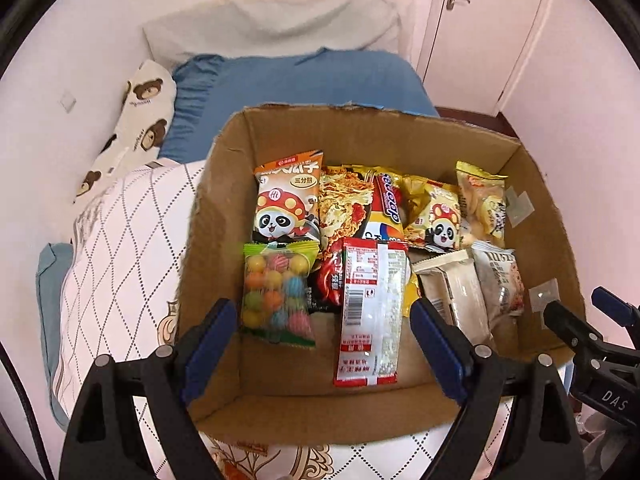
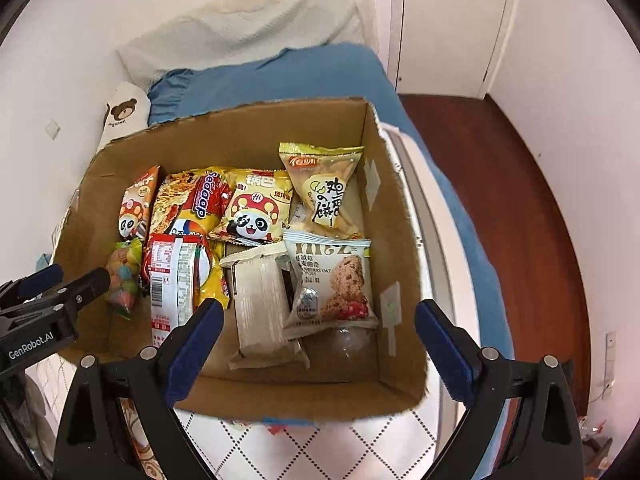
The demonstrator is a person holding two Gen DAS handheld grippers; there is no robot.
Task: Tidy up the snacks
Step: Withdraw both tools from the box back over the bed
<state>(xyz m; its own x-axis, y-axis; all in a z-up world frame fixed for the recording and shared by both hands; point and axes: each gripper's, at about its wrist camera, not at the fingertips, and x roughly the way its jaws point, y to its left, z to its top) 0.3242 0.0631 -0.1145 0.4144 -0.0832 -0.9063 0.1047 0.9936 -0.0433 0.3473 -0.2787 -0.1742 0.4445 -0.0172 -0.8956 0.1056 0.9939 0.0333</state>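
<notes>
A cardboard box (image 1: 224,216) (image 2: 396,248) on the bed holds several snack packets. In the left wrist view a gumball bag (image 1: 276,288), a red-and-white packet (image 1: 370,312) and an orange panda packet (image 1: 286,196) lie at the left. In the right wrist view a beige wafer pack (image 2: 262,304), an oat cookie pack (image 2: 334,284), a yellow panda packet (image 2: 256,204) and a yellow bun packet (image 2: 322,184) show. My left gripper (image 1: 324,320) is open and empty above the box's near side. My right gripper (image 2: 320,320) is open and empty above the box.
The box sits on a white diamond-patterned quilt (image 1: 120,248) over blue bedding (image 1: 288,84). A bear-print pillow (image 1: 132,128) lies at the left by the wall. A white door (image 2: 448,20) and dark wood floor (image 2: 520,208) are at the right.
</notes>
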